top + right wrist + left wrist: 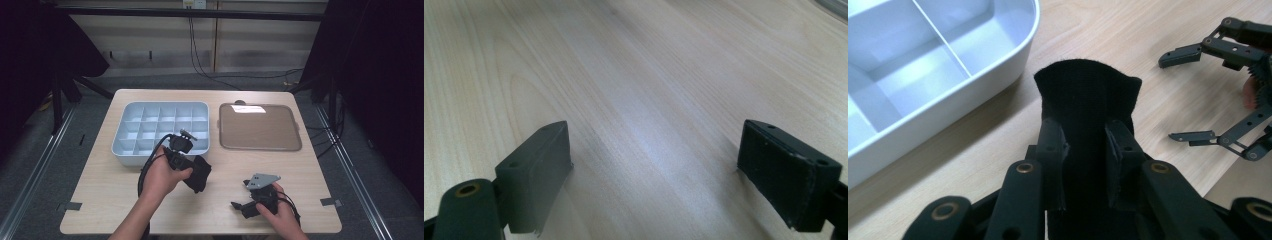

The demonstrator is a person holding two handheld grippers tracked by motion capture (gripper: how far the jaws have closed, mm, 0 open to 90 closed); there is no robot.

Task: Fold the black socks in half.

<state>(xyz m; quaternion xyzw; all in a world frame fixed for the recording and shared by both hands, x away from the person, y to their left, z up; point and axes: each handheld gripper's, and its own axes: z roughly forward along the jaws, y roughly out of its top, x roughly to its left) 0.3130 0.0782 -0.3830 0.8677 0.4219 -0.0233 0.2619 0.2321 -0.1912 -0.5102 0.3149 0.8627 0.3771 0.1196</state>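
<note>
While we look down on a light wooden table (115,190), our left gripper (192,172) sits toward the left of centre, its two black jaws clamped on a piece of black cloth (200,172). From the left gripper view, the cloth (1088,110) stands up between the jaws, just off the table, close beside the rounded corner of a pale blue divided organiser box (160,127). Further right, a brown tray (260,127) lies flat next to the box. At the near right edge, our right gripper (242,205) rests low over the table, well apart from the cloth. Its jaws stand wide open with bare wood between them, as its own view shows.
</note>
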